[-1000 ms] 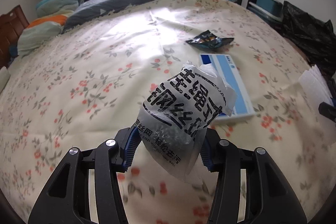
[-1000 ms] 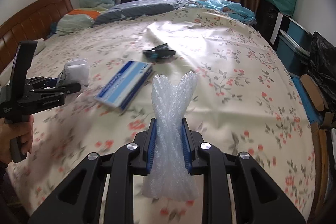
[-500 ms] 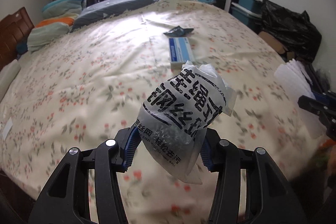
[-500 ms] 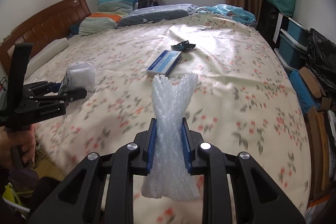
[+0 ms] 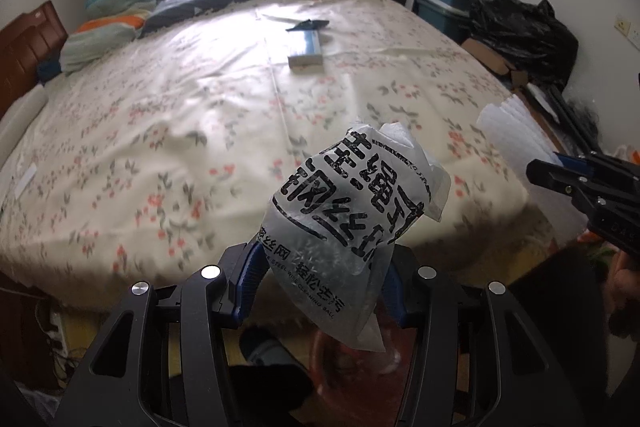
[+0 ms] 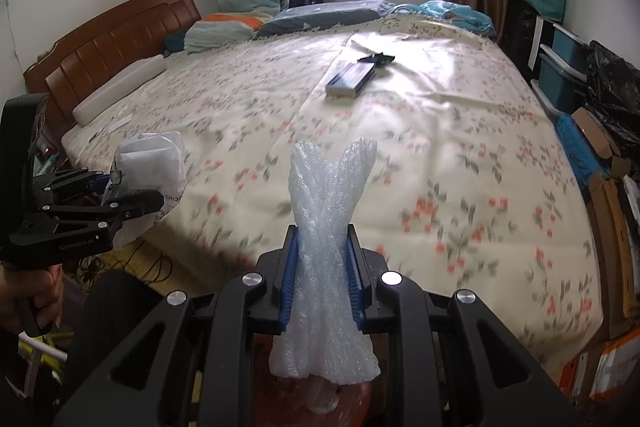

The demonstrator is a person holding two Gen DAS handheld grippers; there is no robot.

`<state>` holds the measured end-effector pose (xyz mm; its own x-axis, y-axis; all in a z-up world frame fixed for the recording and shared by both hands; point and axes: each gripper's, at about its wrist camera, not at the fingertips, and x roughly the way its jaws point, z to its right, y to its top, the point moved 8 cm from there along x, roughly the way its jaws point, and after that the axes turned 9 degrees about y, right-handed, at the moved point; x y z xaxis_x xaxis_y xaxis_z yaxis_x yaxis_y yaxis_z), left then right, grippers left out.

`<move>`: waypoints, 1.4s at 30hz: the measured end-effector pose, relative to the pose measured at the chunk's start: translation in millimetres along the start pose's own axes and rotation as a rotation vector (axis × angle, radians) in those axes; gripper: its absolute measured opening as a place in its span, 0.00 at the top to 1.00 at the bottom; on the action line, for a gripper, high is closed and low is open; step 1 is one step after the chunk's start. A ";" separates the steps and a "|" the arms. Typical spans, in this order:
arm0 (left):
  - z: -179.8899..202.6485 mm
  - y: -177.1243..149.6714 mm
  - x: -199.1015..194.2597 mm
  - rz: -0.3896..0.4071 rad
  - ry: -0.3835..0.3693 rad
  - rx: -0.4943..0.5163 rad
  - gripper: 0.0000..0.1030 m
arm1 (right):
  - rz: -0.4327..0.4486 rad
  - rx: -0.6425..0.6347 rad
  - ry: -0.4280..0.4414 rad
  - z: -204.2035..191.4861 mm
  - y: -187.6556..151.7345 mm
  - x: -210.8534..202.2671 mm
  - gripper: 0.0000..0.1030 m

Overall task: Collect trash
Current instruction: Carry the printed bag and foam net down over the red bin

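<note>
The left gripper [image 5: 322,283] is clamped on a clear plastic bag [image 5: 352,223] printed with bold black characters; its blue pads press the bag's lower half from both sides, and grey, wiry stuff shows through the plastic inside, too blurred to name. The bag stands up and leans away from the camera, held in the air past the near edge of the bed [image 5: 168,131]. In the right wrist view the same bag [image 6: 150,163] shows white and crumpled in the left gripper [image 6: 120,195], out beyond the bed's near left corner, with the left hand [image 6: 30,299] around the handle.

The right gripper [image 6: 322,283] is closed tight on a twisted roll of white bubble wrap [image 6: 328,255], which rises upright between the blue pads and flares out below them. From the left wrist view the wrap's top [image 5: 516,135] pokes in at the right, with the right gripper [image 5: 560,171] behind it, off the bed's near right corner.

Under both grippers, below the bed's near edge, there is a reddish round container [image 6: 304,403] with something pale and shiny in it; the contents cannot be made out.

On the bed, toward the far edge and near the middle, a flat blue and white box [image 6: 352,78] lies on the flowered sheet, and a dark crumpled wrapper [image 6: 378,58] lies touching its far end. Pillows [image 6: 236,23] are heaped along the far edge by the wooden headboard [image 6: 108,39]. Past the bed's right edge stand blue storage bins [image 6: 564,67], a black plastic sack [image 6: 612,95] and open cardboard boxes [image 6: 600,143].
</note>
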<state>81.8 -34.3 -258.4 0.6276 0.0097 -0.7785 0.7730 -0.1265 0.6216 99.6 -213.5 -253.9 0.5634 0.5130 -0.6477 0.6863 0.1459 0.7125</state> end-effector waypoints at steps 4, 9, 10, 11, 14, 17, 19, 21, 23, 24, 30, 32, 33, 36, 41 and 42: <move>11.1 -39.4 -7.4 -0.029 -0.013 0.010 0.52 | -0.045 0.017 0.023 -14.2 -43.5 -3.3 0.79; 26.9 -89.3 0.0 -0.094 -0.042 0.025 0.52 | -0.106 0.052 0.038 -25.0 -93.4 4.0 0.79; 28.8 -99.2 3.1 -0.110 -0.049 0.024 0.52 | -0.124 0.063 0.039 -26.4 -107.3 8.4 0.79; 30.3 -107.3 6.1 -0.124 -0.054 0.022 0.52 | -0.134 0.068 0.038 -26.0 -113.9 11.0 0.79; 34.3 -130.7 15.7 -0.164 -0.061 0.018 0.52 | -0.169 0.085 0.038 -28.5 -138.2 20.1 0.79; 40.0 -152.7 23.6 -0.202 -0.065 0.028 0.52 | -0.212 0.088 0.042 -31.0 -161.0 29.7 0.79; 44.1 -167.1 31.8 -0.240 -0.073 0.030 0.52 | -0.245 0.088 0.042 -30.5 -176.0 38.6 0.79; 49.6 -178.7 41.3 -0.271 -0.074 0.044 0.52 | -0.273 0.091 0.041 -29.3 -188.5 46.4 0.79; 54.9 -190.8 50.9 -0.301 -0.079 0.054 0.52 | -0.307 0.095 0.038 -26.3 -202.3 56.7 0.79; 57.4 -196.8 57.1 -0.321 -0.085 0.058 0.52 | -0.322 0.101 0.039 -24.0 -206.8 61.0 0.79; 65.2 -221.4 85.7 -0.399 -0.074 0.092 0.52 | -0.373 0.129 0.042 -15.0 -220.9 82.5 0.79; 65.7 -223.2 92.2 -0.413 -0.072 0.092 0.52 | -0.385 0.135 0.043 -13.5 -223.0 86.3 0.79; 66.4 -223.6 95.5 -0.423 -0.073 0.089 0.52 | -0.389 0.138 0.044 -12.6 -223.3 87.6 0.79; 68.6 -227.9 103.9 -0.448 -0.074 0.091 0.52 | -0.405 0.145 0.045 -10.8 -226.7 91.9 0.79; 73.0 -231.0 111.9 -0.480 -0.071 0.103 0.52 | -0.422 0.142 0.048 -10.0 -230.2 96.7 0.79; 73.4 -231.3 113.4 -0.484 -0.071 0.101 0.52 | -0.424 0.143 0.048 -9.8 -230.5 97.2 0.79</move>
<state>-32.6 -76.8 -496.8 0.1887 0.0242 -0.9817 0.9589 -0.2201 0.1789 -8.4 -188.9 -478.4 0.1990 0.4723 -0.8587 0.9103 0.2354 0.3405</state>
